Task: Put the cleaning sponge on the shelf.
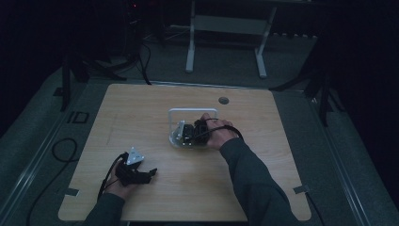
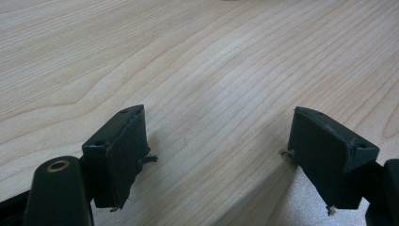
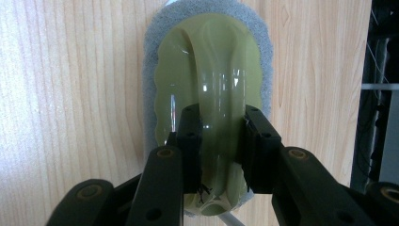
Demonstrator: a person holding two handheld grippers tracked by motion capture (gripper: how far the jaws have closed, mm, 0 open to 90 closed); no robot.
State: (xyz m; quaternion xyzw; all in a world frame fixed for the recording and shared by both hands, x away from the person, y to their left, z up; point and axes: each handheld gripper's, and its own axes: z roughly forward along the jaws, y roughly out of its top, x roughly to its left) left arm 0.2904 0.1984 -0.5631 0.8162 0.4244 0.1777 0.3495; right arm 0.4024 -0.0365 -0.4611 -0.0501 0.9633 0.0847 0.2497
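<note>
High view is showing a dim room and a light wooden table (image 1: 141, 122), with the person's two sleeved forearms coming in from the bottom edge. The left gripper (image 1: 151, 173) is lying low near the table's front left, its grey three-cornered plate catching what little light there is; from here its jaws are too dark to judge. The right gripper (image 1: 184, 133) is reaching into the middle of the table, where a pale rectangular outline is sitting; in this gloom it is hard to make out what that outline is, and the hand is covering most of what lies beside it.

Left gripper view is looking along two black jaws standing wide apart over bare wood grain, with nothing between them. The gripper body is being cut off by the bottom edge.

Right gripper view is giving the clearest look at the scrubbing pad (image 3: 211, 56): a grey abrasive sponge with a yellow-green translucent plastic handle arching over it, lying flat on the wood. The right gripper (image 3: 221, 136) is clamping its pads (image 3: 190, 141) on the handle's raised ridge from both sides. The near end of the sponge is hidden behind the jaws, and the far end is running off the top edge.
</note>
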